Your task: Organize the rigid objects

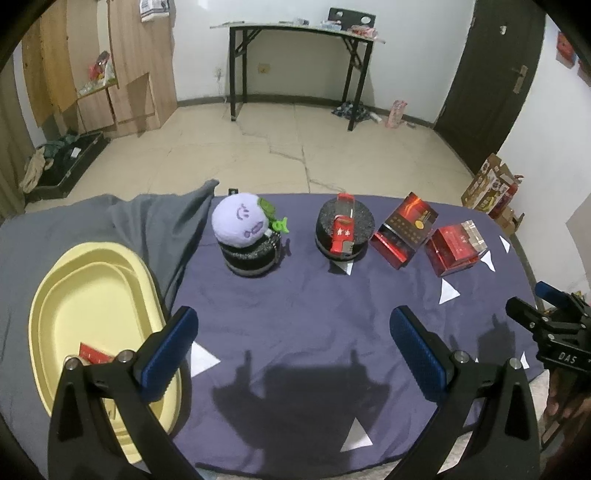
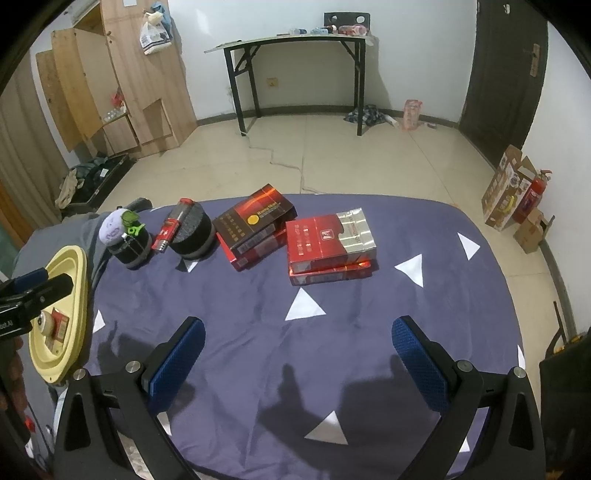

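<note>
On the purple cloth (image 1: 303, 317) stand two black round stands; the left stand (image 1: 251, 256) carries a purple plush toy (image 1: 240, 219), the right stand (image 1: 345, 227) carries a red lighter (image 1: 342, 232). A dark red box (image 1: 404, 229) leans on another, and a red cigarette pack (image 1: 456, 245) lies on a flat red box. The yellow tray (image 1: 99, 306) at the left holds a small red pack (image 1: 94, 354). My left gripper (image 1: 293, 350) is open over bare cloth beside the tray. My right gripper (image 2: 297, 356) is open, short of the cigarette pack (image 2: 330, 238).
A grey cloth (image 1: 147, 225) bunches up behind the tray. Beyond the table lies tiled floor (image 1: 295, 147), with a black folding desk (image 1: 299, 33) at the far wall, a wooden wardrobe at the left and cardboard boxes (image 2: 509, 188) with a fire extinguisher at the right.
</note>
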`<state>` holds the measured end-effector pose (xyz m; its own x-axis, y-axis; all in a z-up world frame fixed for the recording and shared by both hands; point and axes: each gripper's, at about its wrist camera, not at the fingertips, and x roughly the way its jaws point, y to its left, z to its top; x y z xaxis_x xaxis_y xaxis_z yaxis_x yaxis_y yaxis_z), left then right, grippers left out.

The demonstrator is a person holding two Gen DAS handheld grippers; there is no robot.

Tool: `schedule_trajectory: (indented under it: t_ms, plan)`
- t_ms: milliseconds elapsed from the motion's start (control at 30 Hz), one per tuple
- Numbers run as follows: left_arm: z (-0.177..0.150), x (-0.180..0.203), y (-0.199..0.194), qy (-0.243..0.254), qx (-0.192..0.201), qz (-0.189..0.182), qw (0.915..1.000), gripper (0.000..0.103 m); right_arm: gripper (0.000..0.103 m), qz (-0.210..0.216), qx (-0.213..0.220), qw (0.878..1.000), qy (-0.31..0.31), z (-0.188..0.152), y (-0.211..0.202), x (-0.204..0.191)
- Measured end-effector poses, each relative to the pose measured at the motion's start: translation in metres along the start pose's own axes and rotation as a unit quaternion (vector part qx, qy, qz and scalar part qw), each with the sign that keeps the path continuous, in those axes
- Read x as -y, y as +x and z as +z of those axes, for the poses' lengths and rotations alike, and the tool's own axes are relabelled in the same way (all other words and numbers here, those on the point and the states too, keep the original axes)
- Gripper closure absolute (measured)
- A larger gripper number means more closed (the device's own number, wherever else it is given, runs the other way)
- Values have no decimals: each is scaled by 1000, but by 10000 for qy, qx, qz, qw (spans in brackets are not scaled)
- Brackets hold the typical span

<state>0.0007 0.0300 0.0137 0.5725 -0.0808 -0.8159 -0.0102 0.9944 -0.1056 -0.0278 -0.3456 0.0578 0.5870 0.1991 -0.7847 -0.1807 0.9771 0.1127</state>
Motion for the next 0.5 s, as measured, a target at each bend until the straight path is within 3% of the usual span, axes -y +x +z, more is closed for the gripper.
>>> schedule_trajectory:
  t_ms: [233,333,500]
  plan:
    - [5,-13,2,32,-44,-83,10000,0,0,13,-55,9999,-114,-5,11,3]
    - [16,-33,6,-129,-141,4,9998,0,0,-18,20,9996,-278,-9,15,13]
    - [47,-53,29,137,-198,374,9990,0,0,-78,43,9999,-90,8,36,42]
